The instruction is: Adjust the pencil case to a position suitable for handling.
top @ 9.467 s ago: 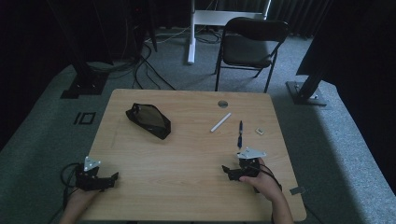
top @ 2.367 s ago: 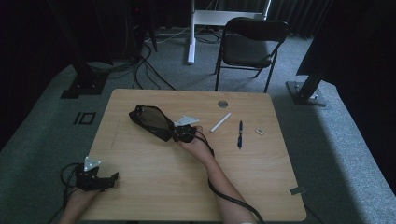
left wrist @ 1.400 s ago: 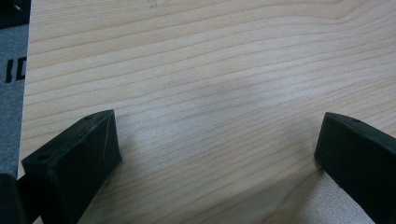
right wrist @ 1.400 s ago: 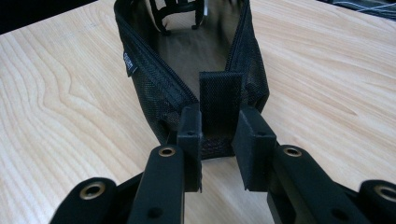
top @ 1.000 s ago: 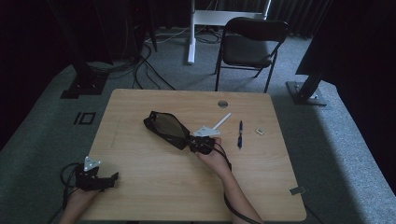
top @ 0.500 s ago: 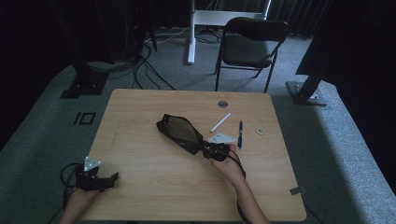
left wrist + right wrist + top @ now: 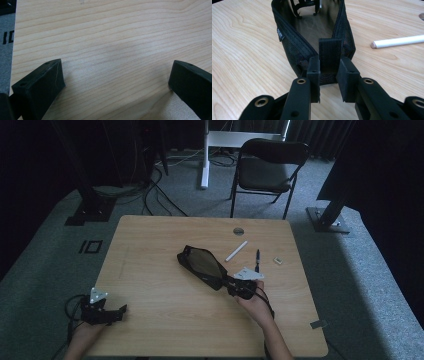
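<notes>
While the right gripper has its fingers clenched on the pouch's end tab, the pouch lies mid-table, long axis running to 10 o'clock from the fingers, mouth unzipped. Left gripper, released, fingers spread over bare wood, sits well apart at 8 o'clock. Right hand is nearer. Farther out at 1 o'clock: white stick, pen.

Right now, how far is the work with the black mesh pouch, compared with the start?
Done: the right gripper has its jaws shut on the end tab of the black mesh zip pouch and has dragged it from the table's far left toward the middle. In hand: the pouch, open, is being pulled near the white pencil and the black pen. Left: both lie outside it. The left gripper rests open.
</notes>
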Action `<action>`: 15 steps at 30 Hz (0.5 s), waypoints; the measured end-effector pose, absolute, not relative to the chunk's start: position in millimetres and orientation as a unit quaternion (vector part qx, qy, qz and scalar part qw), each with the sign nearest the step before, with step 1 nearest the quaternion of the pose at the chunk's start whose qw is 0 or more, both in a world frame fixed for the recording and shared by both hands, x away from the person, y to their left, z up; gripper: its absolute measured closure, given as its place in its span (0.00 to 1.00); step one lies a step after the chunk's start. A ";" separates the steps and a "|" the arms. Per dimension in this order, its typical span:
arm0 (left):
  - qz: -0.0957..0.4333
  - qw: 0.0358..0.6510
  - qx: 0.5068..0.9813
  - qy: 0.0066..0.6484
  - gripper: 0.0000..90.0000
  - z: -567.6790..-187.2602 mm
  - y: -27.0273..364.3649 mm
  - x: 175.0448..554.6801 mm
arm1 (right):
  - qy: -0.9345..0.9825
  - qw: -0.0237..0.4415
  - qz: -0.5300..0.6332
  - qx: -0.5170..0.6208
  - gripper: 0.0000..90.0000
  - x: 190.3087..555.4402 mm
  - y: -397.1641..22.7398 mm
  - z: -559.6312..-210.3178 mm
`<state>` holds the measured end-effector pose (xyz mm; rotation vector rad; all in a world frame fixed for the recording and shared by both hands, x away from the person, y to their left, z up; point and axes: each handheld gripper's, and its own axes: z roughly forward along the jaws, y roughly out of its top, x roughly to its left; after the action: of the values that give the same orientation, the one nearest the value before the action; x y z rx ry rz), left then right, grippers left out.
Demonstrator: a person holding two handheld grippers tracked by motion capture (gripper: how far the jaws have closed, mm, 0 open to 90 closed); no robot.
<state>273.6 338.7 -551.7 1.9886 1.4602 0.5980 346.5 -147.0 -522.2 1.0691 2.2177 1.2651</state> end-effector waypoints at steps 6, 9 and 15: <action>0.225 0.297 0.748 0.549 0.00 -551.7 338.7 273.6 | 0.782 0.187 0.449 0.389 0.81 337.9 -161.8 -523.3; 0.225 0.297 0.748 0.549 0.00 -551.7 338.7 273.6 | 0.781 0.187 0.450 0.391 0.81 333.2 -166.8 -523.9; 0.225 0.297 0.748 0.549 0.00 -551.7 338.6 273.6 | 0.780 0.188 0.448 0.394 0.81 323.5 -177.4 -524.1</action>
<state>273.6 338.6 -551.7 1.9883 1.4604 0.5979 323.5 -177.4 -524.1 1.1088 2.1933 1.2615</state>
